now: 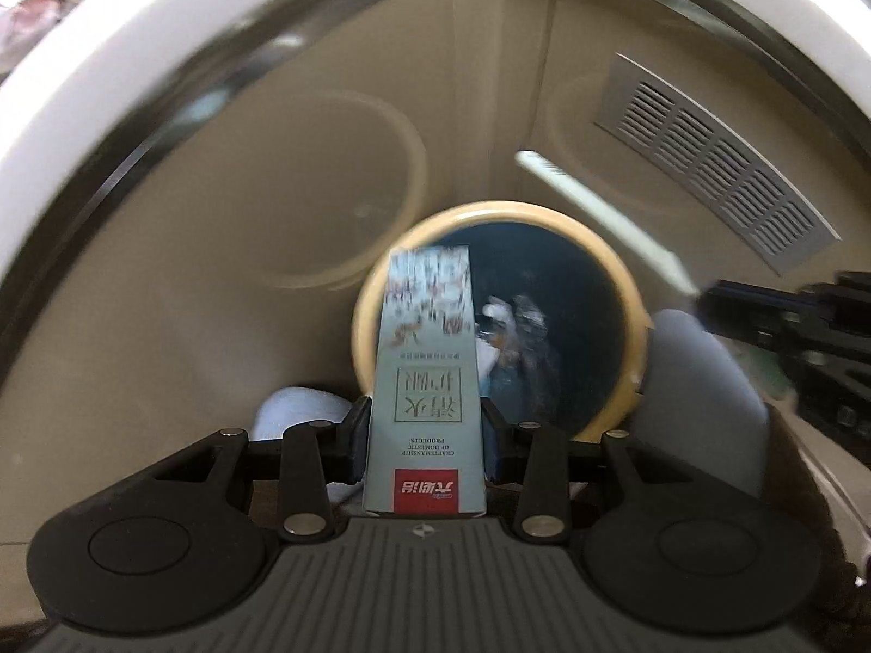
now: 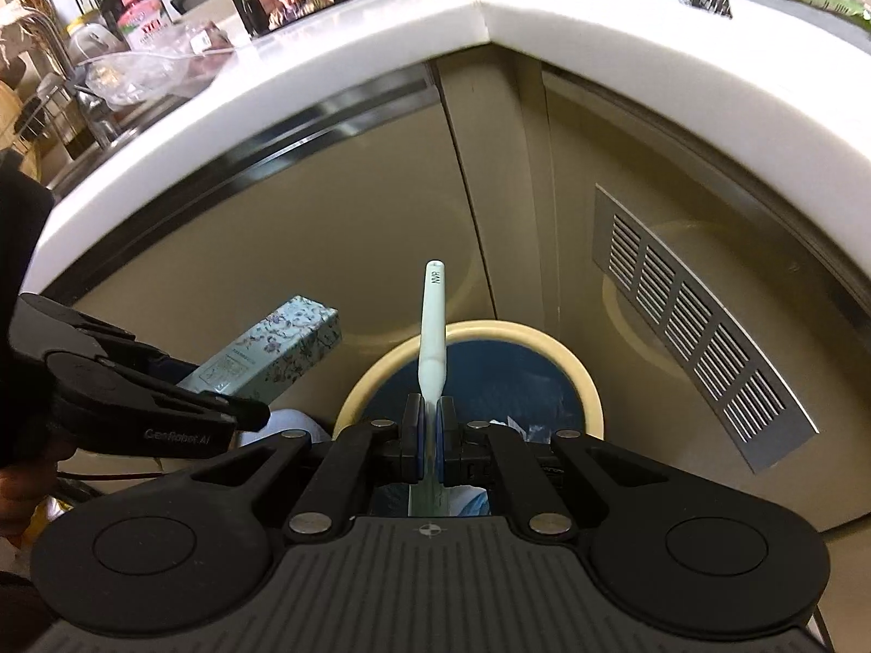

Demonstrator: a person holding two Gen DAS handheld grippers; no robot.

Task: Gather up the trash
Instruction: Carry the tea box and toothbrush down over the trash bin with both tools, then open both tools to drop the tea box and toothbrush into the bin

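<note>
The left tool clamps a slim blue-green carton near its base, long axis running forward out of the jaws over the cream-rimmed trash bin. The right tool, nearly closed, pinches a pale toothbrush handle, which points straight ahead above the same bin, below the white surface.

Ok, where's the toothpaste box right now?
The toothpaste box is clamped in the left gripper, held above the bin beside the cabinet corner; in the right wrist view it sits left of the toothbrush.
</note>
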